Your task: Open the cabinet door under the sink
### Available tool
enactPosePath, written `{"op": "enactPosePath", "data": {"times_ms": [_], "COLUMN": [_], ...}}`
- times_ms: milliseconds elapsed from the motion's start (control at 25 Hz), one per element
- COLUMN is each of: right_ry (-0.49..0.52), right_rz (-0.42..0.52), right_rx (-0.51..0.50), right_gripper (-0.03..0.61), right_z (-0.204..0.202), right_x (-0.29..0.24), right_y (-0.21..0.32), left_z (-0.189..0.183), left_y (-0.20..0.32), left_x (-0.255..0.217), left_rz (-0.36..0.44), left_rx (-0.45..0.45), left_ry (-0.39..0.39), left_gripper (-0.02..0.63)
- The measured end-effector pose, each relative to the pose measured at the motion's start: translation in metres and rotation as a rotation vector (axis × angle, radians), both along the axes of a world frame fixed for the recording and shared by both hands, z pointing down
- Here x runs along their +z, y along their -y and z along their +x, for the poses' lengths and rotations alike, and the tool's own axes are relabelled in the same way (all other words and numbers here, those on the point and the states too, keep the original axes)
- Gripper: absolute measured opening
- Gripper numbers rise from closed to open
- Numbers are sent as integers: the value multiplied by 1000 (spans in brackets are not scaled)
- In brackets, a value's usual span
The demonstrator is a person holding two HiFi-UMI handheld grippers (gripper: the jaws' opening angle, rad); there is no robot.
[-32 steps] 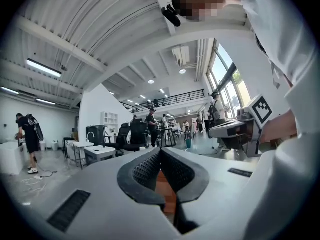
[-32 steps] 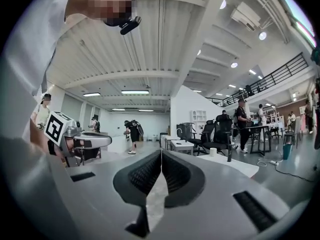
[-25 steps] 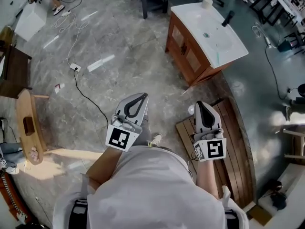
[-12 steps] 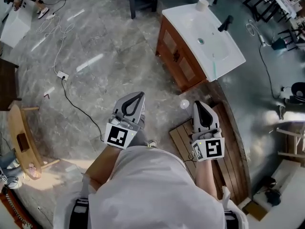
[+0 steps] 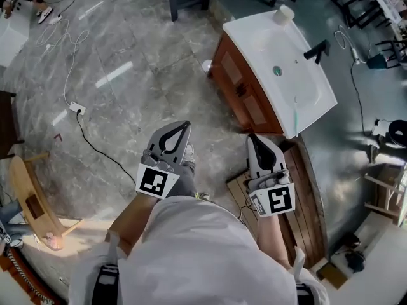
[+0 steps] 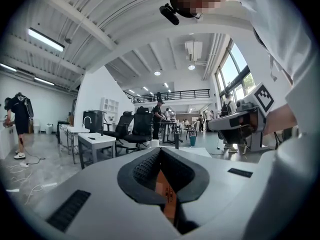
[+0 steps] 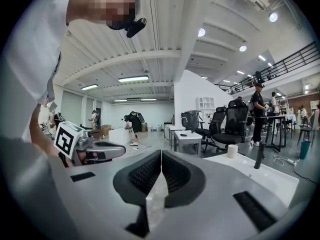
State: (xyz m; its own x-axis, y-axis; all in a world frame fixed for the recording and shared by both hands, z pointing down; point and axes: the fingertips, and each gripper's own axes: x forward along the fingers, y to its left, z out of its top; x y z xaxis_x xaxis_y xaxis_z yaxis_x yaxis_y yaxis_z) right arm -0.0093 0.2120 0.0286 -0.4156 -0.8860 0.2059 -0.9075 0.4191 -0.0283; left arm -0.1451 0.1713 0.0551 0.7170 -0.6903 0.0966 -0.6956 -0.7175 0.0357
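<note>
The wooden cabinet (image 5: 243,94) stands under a white sink top (image 5: 286,62) at the upper right of the head view, its two panelled doors closed. Both grippers are held level in front of the person, short of the cabinet. My left gripper (image 5: 182,127) hangs over the stone floor to the cabinet's left, jaws shut and empty (image 6: 161,152). Just below the cabinet's near corner, my right gripper (image 5: 253,139) is also shut with nothing between its jaws (image 7: 161,154). The sink top (image 7: 260,176) with its black faucet (image 7: 258,156) shows in the right gripper view.
A slatted wooden board (image 5: 308,189) lies on the floor under the right gripper. A white cup (image 5: 283,13) and black faucet (image 5: 316,51) sit on the sink. A cable and power strip (image 5: 76,107) run across the floor at left. A wooden stool (image 5: 25,189) stands at far left.
The person has walked toward the cabinet, which now sits closer and lower in the head view. Both grippers were carried forward with it and stayed shut.
</note>
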Motion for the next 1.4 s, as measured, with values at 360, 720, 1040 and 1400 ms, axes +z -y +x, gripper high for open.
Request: {"op": "enactPosePath", "data": {"times_ms": [360,720,1040,1400], "right_ry": [-50,-53,-37,22], "right_rz": [-25,11,61,22], "right_rx": [125,216,185,132], "right_gripper": [34,35,34,34], "right_z": [10,52,98,141], "right_x": [1,-12,-27,12], "right_y": [54,63,85,108], "left_z": [16,60,91,125], "left_y": [82,95,98,114], "left_x": [11,2,-14,15], "left_rz": [-29,11,60,92], "left_rx": [92,157,113,72], "left_ry": [-44,-49,-6,136], "left_gripper": [6,6,6,6]}}
